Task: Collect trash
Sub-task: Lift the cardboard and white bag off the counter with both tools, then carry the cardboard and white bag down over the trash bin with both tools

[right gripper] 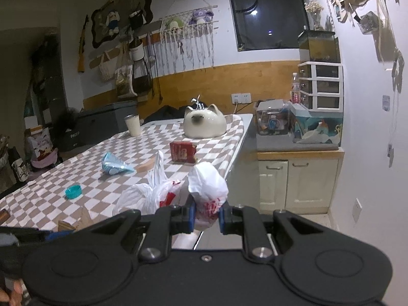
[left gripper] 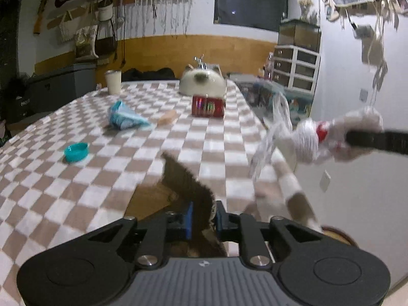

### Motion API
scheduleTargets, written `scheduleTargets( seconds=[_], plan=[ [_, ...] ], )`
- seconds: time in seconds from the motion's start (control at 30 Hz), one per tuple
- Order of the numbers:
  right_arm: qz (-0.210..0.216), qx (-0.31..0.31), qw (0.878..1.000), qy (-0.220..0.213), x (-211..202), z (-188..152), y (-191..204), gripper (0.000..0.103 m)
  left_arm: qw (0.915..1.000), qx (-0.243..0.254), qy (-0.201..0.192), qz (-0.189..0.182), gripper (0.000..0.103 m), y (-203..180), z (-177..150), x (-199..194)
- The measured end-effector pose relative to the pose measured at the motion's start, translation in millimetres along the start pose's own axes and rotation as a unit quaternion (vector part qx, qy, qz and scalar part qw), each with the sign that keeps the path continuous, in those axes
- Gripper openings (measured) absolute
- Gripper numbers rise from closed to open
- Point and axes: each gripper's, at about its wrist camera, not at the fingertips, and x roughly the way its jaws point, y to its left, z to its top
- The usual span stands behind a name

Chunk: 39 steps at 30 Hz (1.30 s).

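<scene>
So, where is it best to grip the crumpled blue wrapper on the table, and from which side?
Probably the blue wrapper is best taken at its wide crumpled left end, which stands higher than the flat pointed right tip. Come from above, fingers across that bunched end; nothing crowds it there.

On my checkered tablecloth (right gripper: 107,186) a cat-shaped ceramic jar (right gripper: 205,123) sits right of a cream tumbler (right gripper: 133,125), possibly lidded.
</scene>
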Motion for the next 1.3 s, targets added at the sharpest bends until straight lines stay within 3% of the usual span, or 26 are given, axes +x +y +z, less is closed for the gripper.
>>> scheduleTargets(
  seconds=[0.17,0.43,0.67,0.97,1.3],
  plan=[
    [0.006,0.003,1.000,0.008,1,-7,1,0.018,1.0000,-0.004,0.008,0.005,0.026,5,-13,-1],
    [0.009,0.000,1.000,0.010,-4,-8,3,0.018,0.9996,-0.022,-0.015,0.002,0.009,7,-6,-12],
    [0.005,0.001,1.000,0.001,-13,-4,-1,0.018,0.9991,-0.021,-0.037,-0.007,0.009,-4,6,-27],
    [-0.016,0.000,1.000,-0.016,-37,1,-21,0.018,0.9979,0.003,-0.057,-0.033,0.009,-42,21,-36],
    [-0.065,0.008,0.998,-0.024,-66,-2,-69,0.018,0.9952,0.027,-0.060,-0.072,0.009,-99,27,-28]
  ],
)
